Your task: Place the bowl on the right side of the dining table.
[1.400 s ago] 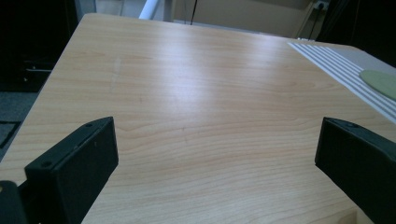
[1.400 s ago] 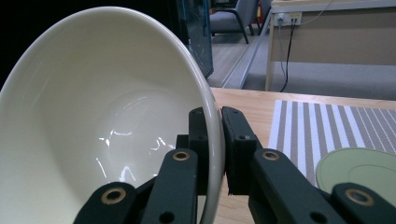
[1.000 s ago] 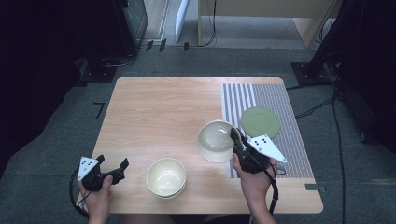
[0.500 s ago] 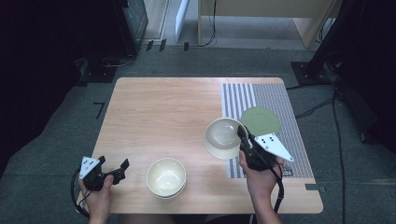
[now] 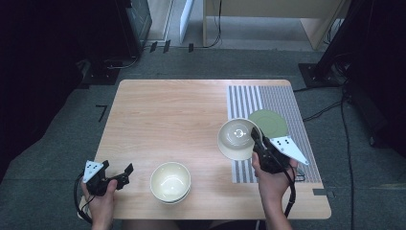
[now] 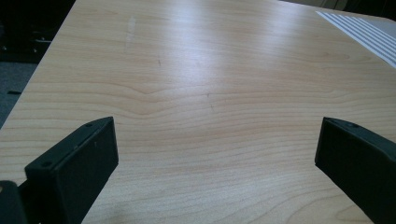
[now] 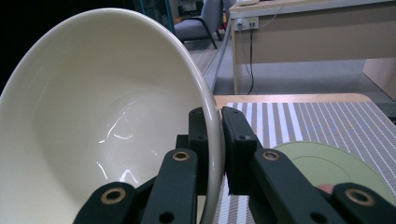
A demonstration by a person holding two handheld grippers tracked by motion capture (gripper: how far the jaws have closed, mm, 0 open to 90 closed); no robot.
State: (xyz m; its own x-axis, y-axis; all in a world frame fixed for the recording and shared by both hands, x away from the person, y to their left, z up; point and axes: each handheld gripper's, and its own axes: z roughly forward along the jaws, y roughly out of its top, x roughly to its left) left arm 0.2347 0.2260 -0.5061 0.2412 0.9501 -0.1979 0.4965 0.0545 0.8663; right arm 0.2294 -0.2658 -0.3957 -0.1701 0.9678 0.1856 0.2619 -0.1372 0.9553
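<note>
The right gripper (image 5: 258, 142) is clamped on the rim of a cream bowl (image 5: 235, 139), one jaw inside the wall and one outside, as the right gripper view shows plainly (image 7: 214, 140). The bowl (image 7: 107, 116) is tipped up on its side. In the right gripper view its mouth faces left, and the rim stands nearly on edge. In the high view the mouth opens up and toward the camera, so the ring at the bottom shows. It appears to be lifted clear of the table, though the high view does not settle that. It hangs over the near left edge of the striped mat (image 5: 268, 98), at the right side of the wooden table (image 5: 172, 115).

Just beside the bowl, on the far right of it, a flat green plate (image 5: 272, 122) lies on the mat; the bowl's rim overlaps the plate's left edge in the high view. In the right gripper view the plate (image 7: 336, 163) sits low on the right, behind the outer jaw.

A second cream bowl (image 5: 170, 181) stands upright near the front edge of the table, well apart from the held one and with bare wood between them.

The left gripper (image 5: 116, 177) rests at the front left corner of the table, to the left of the upright bowl, pointing toward it. Its jaws stand wide apart with only bare tabletop (image 6: 205, 93) between them.
</note>
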